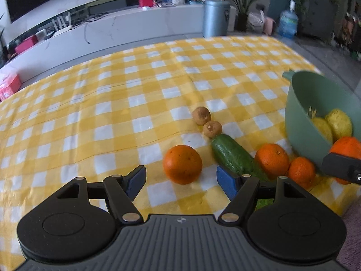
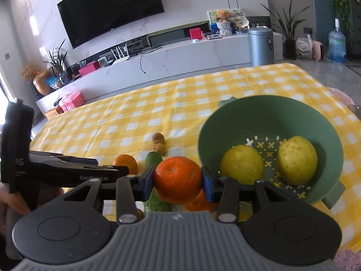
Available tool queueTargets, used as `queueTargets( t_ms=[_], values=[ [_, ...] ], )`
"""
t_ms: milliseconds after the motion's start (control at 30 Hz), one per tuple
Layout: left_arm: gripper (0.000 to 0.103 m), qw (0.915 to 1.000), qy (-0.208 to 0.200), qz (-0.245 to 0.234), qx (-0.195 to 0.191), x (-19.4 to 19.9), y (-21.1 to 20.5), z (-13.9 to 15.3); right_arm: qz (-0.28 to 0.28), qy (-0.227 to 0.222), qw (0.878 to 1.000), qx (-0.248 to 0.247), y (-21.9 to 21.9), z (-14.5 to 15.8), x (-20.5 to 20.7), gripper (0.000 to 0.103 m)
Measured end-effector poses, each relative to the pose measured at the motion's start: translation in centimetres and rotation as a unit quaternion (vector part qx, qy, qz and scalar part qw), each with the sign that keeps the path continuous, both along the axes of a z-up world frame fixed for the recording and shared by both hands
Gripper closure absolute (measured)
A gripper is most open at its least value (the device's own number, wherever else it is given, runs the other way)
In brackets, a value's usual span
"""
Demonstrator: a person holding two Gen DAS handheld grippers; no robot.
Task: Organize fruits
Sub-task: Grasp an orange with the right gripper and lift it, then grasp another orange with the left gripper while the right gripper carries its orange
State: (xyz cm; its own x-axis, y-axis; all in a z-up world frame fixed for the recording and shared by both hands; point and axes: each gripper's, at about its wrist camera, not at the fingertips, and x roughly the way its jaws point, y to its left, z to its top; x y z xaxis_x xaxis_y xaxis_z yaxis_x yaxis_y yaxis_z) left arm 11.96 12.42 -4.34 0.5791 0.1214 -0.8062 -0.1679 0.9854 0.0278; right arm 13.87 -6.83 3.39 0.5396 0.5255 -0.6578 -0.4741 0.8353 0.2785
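My left gripper (image 1: 180, 181) is open and empty, its blue pads either side of an orange (image 1: 182, 164) on the yellow checked cloth. A cucumber (image 1: 235, 157), two kiwis (image 1: 206, 122) and two more oranges (image 1: 272, 160) lie to the right. My right gripper (image 2: 178, 181) is shut on an orange (image 2: 177, 179), held above the table just left of the green colander bowl (image 2: 268, 122). The bowl holds two yellow lemons (image 2: 241, 167). In the left wrist view the bowl (image 1: 302, 103) and the held orange (image 1: 346, 148) show at the right edge.
The table (image 1: 112, 113) is covered by the checked cloth. Behind it stand a white TV bench (image 2: 180, 52), a grey bin (image 2: 260, 46), plants and a water bottle (image 2: 336, 45). The left gripper's body (image 2: 67, 171) shows at the left of the right wrist view.
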Motion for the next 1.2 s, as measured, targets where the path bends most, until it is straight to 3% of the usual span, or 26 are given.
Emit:
queueTargets(
  t_ms=[133, 333, 433, 500, 700, 933, 1200],
  values=[
    [0.019, 0.9999, 0.015, -0.003, 0.0, 1.2, 0.1, -1.0, 0.007, 0.016, 1.0, 0.02, -0.2, -0.1, 0.1, 0.062],
    [0.021, 0.9993, 0.032, 0.017, -0.012, 2.8, 0.6, -2.4, 0.021, 0.008, 1.0, 0.006, 0.6, -0.3, -0.3, 0.062],
    [0.035, 0.9987, 0.039, 0.019, -0.027, 3.2, 0.9, -2.7, 0.017, 0.013, 1.0, 0.005, 0.6, -0.5, -0.1, 0.062],
    [0.051, 0.9988, 0.037, 0.014, -0.031, 3.1, 1.0, -2.6, 0.017, 0.013, 1.0, 0.005, 0.6, -0.5, -0.1, 0.062],
    [0.053, 0.9985, 0.036, -0.001, -0.042, 2.7, 1.0, -2.0, 0.012, 0.02, 1.0, -0.006, 1.0, -0.8, 0.2, 0.062],
    [0.053, 0.9979, -0.02, -0.009, -0.061, 0.4, 0.3, 2.9, -0.013, 0.026, 0.999, 0.036, -0.7, 0.3, 0.7, 0.062],
    [0.053, 0.9853, -0.082, -0.095, -0.116, 0.9, -5.0, 8.9, -0.081, 0.012, 0.995, 0.05, -5.6, 3.2, 2.4, 0.062]
  ],
)
